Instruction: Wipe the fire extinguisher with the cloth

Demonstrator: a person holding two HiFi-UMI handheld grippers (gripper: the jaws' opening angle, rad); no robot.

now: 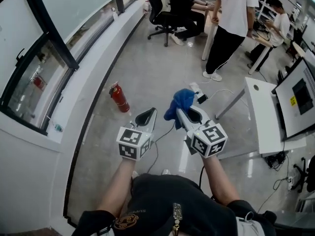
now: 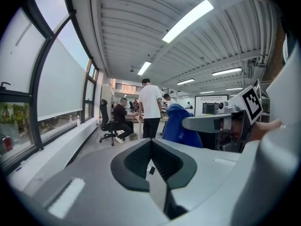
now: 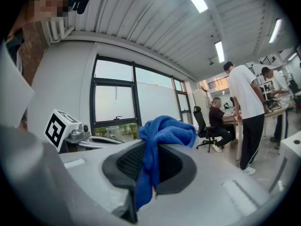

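Closest in the head view are the person's forearms, each carrying a marker-cubed tool side by side above the floor [image 1: 147, 58]. Left gripper [image 1: 147, 116] has its jaws pressed together with nothing between them. Right gripper [image 1: 186, 115] is clamped on the blue cloth [image 1: 180, 103], which bunches up above the jaws and hangs down through them. Beyond the left tool, apart from both, the red fire extinguisher [image 1: 118, 98] sits at the floor's left edge, just beside the grey window ledge [image 1: 86, 77]. A white desk [image 1: 260, 113] lies to the right. Farther off, one person [image 1: 231, 14] stands and another [image 1: 186, 6] sits on an office chair [image 1: 160, 11].
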